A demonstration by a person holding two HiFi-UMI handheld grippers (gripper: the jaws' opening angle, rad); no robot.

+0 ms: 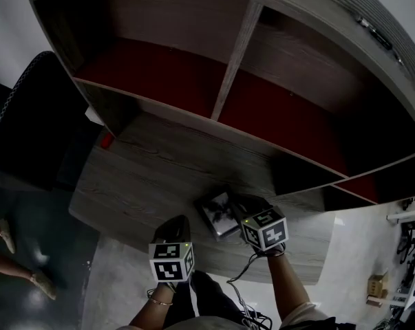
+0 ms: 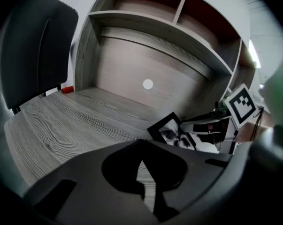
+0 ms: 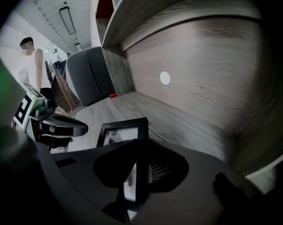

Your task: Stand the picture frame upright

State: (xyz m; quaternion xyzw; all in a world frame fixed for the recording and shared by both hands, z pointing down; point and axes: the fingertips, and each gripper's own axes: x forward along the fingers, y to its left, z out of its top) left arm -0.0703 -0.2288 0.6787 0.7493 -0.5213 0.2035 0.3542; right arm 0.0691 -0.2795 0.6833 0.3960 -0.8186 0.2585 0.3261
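One edge of the frame is clamped in our right tool, so we can pivot it up off the table, where it lies near the front. Our left tool, jaws nearly together on nothing, hovers beside it, likely to steady it.

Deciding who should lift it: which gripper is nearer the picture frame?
Right. The right gripper has its jaws closed on the picture frame's edge. The left gripper sits beside the frame, apart from it, jaws together and empty.

No text, label, brand or number is legible anywhere in these views.
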